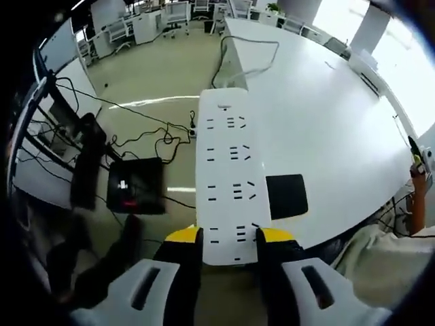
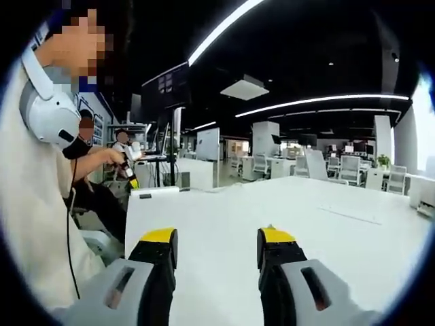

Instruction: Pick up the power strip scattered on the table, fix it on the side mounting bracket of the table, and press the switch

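A long white power strip (image 1: 228, 176) with several rows of sockets is held lengthwise in my left gripper (image 1: 228, 236), whose yellow-tipped jaws are shut on its near end. The strip hangs over the left edge of the white table (image 1: 326, 129), partly above the floor. Its white cable (image 1: 246, 62) loops across the far part of the table. In the right gripper view my right gripper (image 2: 217, 248) stands open above the white table (image 2: 326, 231), with nothing between its fingers.
A black square pad (image 1: 286, 195) lies on the table near the strip. Black cables (image 1: 146, 136) and a dark device (image 1: 134, 185) lie on the floor. A person in a headset (image 2: 47, 115) sits at the left of the right gripper view; another gripper (image 1: 416, 159) shows far right.
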`<state>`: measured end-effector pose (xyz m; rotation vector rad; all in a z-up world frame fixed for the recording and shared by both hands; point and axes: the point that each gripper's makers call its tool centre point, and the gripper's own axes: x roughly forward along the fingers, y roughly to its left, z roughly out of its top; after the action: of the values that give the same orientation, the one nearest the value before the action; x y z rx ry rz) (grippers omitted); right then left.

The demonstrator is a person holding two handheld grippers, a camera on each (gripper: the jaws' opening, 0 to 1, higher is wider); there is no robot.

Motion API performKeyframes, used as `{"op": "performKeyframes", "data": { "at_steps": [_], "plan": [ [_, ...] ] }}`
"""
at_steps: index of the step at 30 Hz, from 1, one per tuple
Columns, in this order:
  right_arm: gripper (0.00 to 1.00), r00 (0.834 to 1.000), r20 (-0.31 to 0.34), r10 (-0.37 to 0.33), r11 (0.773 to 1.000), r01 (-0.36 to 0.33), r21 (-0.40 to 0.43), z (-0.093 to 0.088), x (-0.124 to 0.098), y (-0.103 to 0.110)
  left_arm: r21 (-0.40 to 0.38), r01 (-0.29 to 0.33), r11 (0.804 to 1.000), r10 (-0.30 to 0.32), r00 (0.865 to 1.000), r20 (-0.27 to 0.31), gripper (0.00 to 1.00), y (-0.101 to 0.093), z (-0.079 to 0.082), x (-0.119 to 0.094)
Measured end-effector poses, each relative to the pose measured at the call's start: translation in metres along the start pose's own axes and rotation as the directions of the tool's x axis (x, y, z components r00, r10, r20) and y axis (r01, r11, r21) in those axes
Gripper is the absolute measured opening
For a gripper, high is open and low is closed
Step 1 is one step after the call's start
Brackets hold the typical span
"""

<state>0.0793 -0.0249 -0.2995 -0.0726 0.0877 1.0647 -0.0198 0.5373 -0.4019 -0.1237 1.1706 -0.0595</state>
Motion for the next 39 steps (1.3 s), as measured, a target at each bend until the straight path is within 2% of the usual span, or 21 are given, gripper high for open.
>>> {"op": "performKeyframes", "data": {
  "at_steps": [6,13,15,21,24,26,30,39],
  "plan": [
    [0.43,1.0,-0.01,0.017,1.0,-0.017,-0.011,0.006,0.008,-0.003,-0.001,0.003,1.0,-0.003,1.0,-0.029,0.36,-0.001,-0.001,0.0],
    [0.43,0.997,-0.073,0.038,0.999,-0.036,0.017,0.009,0.029,-0.011,0.0,0.003,1.0,-0.003,0.999,-0.047,0.36,-0.001,-0.001,0.0],
    [0.43,0.996,-0.077,0.051,0.998,-0.048,0.037,0.012,0.037,-0.014,-0.001,0.003,1.0,-0.003,0.999,-0.053,0.36,0.0,-0.001,0.0],
    [0.4,0.987,-0.12,0.108,0.994,-0.106,0.021,0.027,0.07,-0.013,0.003,0.003,1.0,-0.003,0.998,-0.069,0.36,-0.001,-0.001,0.0],
    [0.41,0.987,-0.124,0.098,0.995,-0.097,0.019,0.035,0.084,-0.02,0.008,0.002,1.0,-0.002,0.997,-0.072,0.36,-0.001,-0.001,0.0],
    [0.41,0.988,-0.105,0.115,0.993,-0.113,0.03,0.046,0.093,-0.018,0.009,0.005,1.0,-0.005,0.998,-0.069,0.36,-0.001,-0.001,0.0],
    [0.41,0.984,-0.114,0.14,0.99,-0.141,-0.003,0.058,0.108,-0.012,0.012,0.005,1.0,-0.005,0.998,-0.066,0.36,-0.001,-0.001,0.0],
    [0.39,0.971,-0.152,0.187,0.98,-0.195,-0.041,0.071,0.136,0.002,0.016,0.008,1.0,-0.006,0.996,-0.091,0.36,0.0,-0.001,0.001]
  ]
}}
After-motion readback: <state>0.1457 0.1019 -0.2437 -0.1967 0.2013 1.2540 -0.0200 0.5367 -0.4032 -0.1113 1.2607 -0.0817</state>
